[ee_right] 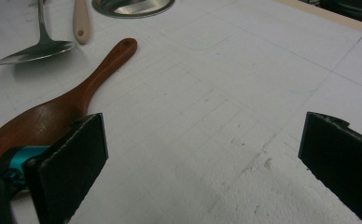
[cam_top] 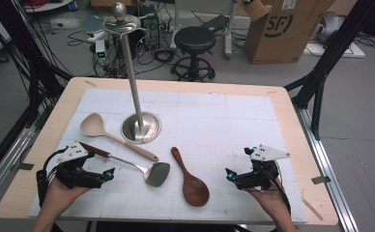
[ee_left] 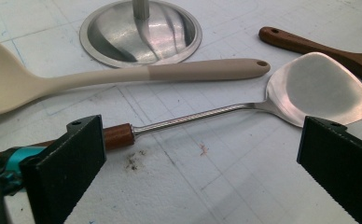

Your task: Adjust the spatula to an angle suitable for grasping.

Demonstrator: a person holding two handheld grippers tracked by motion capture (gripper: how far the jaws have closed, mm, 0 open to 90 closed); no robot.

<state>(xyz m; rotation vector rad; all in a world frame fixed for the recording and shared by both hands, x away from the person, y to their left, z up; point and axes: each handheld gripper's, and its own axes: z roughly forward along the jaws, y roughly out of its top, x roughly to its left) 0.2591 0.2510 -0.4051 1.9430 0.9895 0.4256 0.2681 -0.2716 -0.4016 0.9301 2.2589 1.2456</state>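
While both grippers are held low near the person's edge of the table (cam_top: 292,125), three utensils are seen lying on the white mat around a steel stand (cam_top: 140,126), which serves as the landmark. A metal spatula (cam_top: 127,163) lies just in front of the stand's base, toward the person, its long axis slanting from a brown handle end at the left to a shiny blade at the right. A cream ladle (cam_top: 109,135) lies between the spatula and the base, roughly parallel to the spatula. A wooden spoon (cam_top: 190,180) lies in front and to the right of the stand, bowl end nearest the person.

The left gripper (cam_top: 109,173) is seen just beside the spatula's handle, jaws spread wide with nothing between them; in the left gripper view the handle (ee_left: 118,136) runs behind the left-hand jaw and the shaft crosses the gap ahead, not yet within reach of the pads. The right gripper (cam_top: 230,174) is also spread wide and empty, near the spoon's bowl but apart from it.

The left hand is judged nearer to a utensil; a grip on the spatula would call for the jaws to be brought across its handle.
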